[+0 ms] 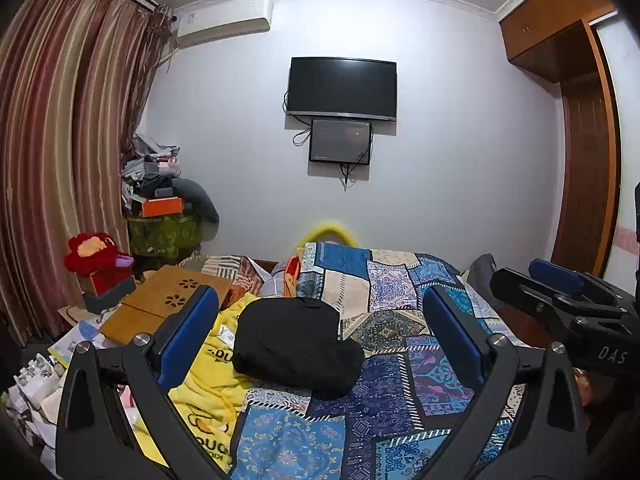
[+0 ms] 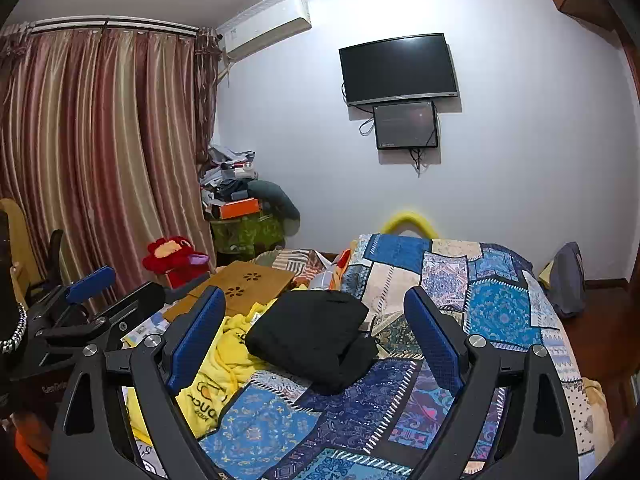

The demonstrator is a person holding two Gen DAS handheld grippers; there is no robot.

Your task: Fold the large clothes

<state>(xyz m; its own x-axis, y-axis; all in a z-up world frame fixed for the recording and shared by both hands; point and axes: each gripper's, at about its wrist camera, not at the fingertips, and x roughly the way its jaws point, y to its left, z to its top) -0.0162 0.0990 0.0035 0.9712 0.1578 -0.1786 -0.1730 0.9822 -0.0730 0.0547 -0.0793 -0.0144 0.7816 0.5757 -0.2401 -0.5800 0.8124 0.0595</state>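
A black garment [image 1: 294, 346] lies folded into a compact bundle on the blue patchwork bedspread [image 1: 384, 412]. It also shows in the right wrist view [image 2: 316, 340]. My left gripper [image 1: 320, 312] is open and empty, held above the bed short of the bundle. My right gripper [image 2: 314, 312] is open and empty too, also back from the bundle. The right gripper shows at the right edge of the left wrist view [image 1: 560, 300]. The left gripper shows at the left edge of the right wrist view [image 2: 92, 308].
A yellow blanket [image 1: 208, 384] lies crumpled left of the black bundle. A wooden lap tray [image 1: 168, 300] and a red plush toy [image 1: 96, 256] sit further left. Clutter is piled in the corner [image 1: 160, 200]. A TV [image 1: 342, 88] hangs on the wall.
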